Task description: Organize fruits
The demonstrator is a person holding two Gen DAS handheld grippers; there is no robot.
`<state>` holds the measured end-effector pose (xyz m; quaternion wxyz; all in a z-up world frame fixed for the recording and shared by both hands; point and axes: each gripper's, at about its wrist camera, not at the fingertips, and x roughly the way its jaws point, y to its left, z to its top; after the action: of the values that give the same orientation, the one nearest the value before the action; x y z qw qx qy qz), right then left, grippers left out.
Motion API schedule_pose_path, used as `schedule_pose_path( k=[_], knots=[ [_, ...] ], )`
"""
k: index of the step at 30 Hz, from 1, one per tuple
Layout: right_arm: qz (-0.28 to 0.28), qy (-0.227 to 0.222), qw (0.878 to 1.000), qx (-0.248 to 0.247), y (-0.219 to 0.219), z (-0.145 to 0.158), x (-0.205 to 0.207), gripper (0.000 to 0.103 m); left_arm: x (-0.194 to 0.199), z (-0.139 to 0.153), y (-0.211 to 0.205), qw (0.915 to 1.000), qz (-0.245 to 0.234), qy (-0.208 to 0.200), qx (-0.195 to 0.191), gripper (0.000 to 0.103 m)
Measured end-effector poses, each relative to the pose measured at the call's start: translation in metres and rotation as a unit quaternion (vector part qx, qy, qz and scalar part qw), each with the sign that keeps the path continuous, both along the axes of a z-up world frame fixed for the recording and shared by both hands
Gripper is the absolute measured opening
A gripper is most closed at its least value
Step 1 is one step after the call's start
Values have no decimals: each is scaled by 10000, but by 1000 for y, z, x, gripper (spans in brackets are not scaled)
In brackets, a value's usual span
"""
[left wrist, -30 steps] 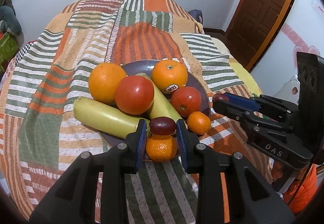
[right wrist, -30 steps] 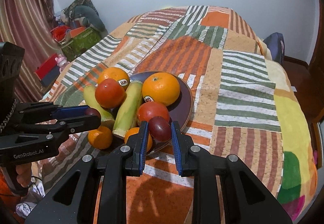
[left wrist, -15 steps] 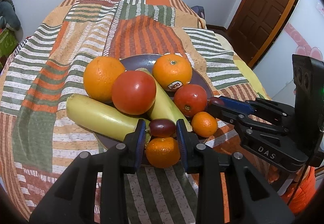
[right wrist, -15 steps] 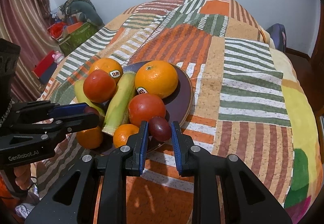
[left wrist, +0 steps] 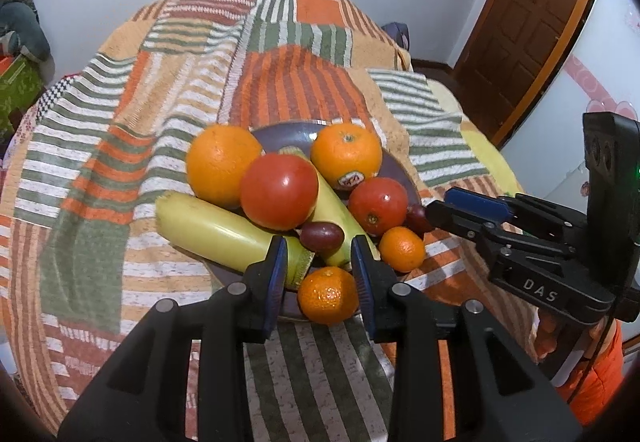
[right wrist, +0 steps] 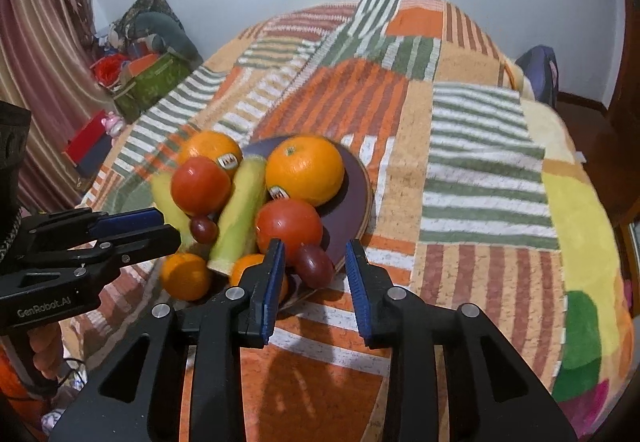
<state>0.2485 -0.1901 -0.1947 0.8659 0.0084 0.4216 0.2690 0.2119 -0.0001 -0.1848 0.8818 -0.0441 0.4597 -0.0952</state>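
Two dark red oval plums (left wrist: 322, 236) (right wrist: 314, 265) lie free on the purple plate (right wrist: 356, 198); my left claw (left wrist: 319, 270) and right claw (right wrist: 316, 274) both gape wide.

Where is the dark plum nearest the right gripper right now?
In the right wrist view the dark plum sits at the plate's near edge, just beyond the open right gripper, below a red tomato.

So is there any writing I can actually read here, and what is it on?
"DAS": on the side of the right claw, seen from the left wrist.
"GenRobot.AI": on the side of the left claw, seen from the right wrist.
Stickers on the two big oranges: too blurred to read.
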Motion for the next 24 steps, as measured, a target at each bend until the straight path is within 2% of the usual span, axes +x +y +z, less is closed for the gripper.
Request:
schedule_pose_path(
  k=[3,10,19,22,24],
  knots=[
    [-66,-233,9997,55,-3,18,-6,29,-6,16,2,9998,36,-198,-22,33],
    [-246,-1025,9941,235,-13,74,-33,29,-36,75,11,9945,225,-1015,-100,33],
    [-225,-2091,9761,548,-13,142,-88,29,-91,152,17,9736,499,-2229,-67,33],
    [-245,-2361,9696,589,-11,153,-101,35,-113,170,16,9648,553,-2573,-33,33],
    [-276,-2558,9644,613,-10,160,-111,40,-123,177,14,9606,571,-2720,5,41]
  ],
)
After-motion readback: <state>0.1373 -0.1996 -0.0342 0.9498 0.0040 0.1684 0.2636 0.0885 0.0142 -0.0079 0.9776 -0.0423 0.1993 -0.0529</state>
